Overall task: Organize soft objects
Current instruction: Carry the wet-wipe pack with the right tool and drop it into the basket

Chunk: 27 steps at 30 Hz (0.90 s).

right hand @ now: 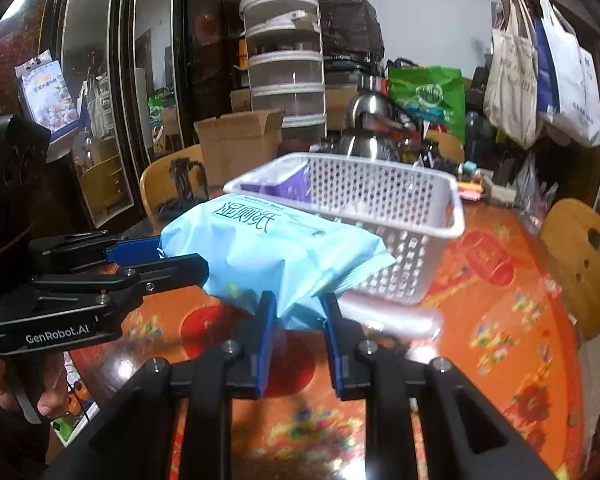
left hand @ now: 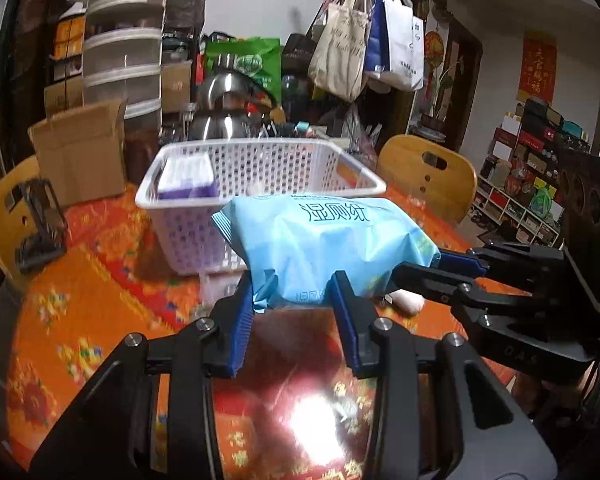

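Note:
A light blue wet-wipe pack (left hand: 324, 240) (right hand: 268, 248) hangs above the orange table, held from both ends. My left gripper (left hand: 294, 292) (right hand: 172, 258) is shut on its near-left corner. My right gripper (right hand: 298, 304) (left hand: 420, 266) is shut on the opposite end. Just behind the pack stands a white perforated basket (left hand: 292, 168) (right hand: 380, 192). A purple pack (left hand: 186, 176) (right hand: 284, 184) lies in the basket's left part. A pale soft item (left hand: 408, 300) rests on the table under the pack, partly hidden.
A cardboard box (left hand: 80, 148) and a black phone stand (left hand: 40, 224) sit at the left. Wooden chairs (left hand: 428, 176) (right hand: 584, 256) ring the table. A steel kettle (left hand: 224, 96) and stacked containers stand behind the basket. A hand (right hand: 4, 384) holds the left gripper.

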{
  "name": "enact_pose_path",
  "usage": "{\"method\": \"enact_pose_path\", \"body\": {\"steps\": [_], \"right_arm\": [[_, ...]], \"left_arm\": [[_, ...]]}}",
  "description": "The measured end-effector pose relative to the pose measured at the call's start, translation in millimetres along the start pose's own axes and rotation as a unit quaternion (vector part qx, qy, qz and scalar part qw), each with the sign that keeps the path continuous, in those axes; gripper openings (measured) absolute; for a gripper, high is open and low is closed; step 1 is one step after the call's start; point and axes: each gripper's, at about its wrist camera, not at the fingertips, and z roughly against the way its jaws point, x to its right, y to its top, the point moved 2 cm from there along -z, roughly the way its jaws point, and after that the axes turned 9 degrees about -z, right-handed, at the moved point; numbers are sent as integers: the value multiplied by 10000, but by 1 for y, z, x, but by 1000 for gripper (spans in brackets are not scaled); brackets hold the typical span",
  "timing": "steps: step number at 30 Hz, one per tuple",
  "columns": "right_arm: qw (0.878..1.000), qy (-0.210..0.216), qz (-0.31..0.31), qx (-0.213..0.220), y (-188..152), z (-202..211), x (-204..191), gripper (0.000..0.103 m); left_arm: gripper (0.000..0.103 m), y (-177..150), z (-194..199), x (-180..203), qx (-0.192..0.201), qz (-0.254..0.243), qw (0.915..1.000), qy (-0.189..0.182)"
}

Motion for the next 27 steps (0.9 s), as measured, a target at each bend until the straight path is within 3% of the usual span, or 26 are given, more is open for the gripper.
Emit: {"method": "enact_pose_path", "body": {"steps": [8, 17, 27], "right_arm": [[9996, -97, 87, 232, 50, -2, 17, 22], [9990, -196, 88, 382, 102, -25, 39, 21], [9991, -303, 130, 266, 129, -71, 58, 21]], "left_arm": [[35, 58, -2, 1, 294, -166, 9994, 19], [35, 121, -33, -11, 444, -255, 9987, 29], [35, 157, -88, -37, 352, -280, 9990, 62]]}}
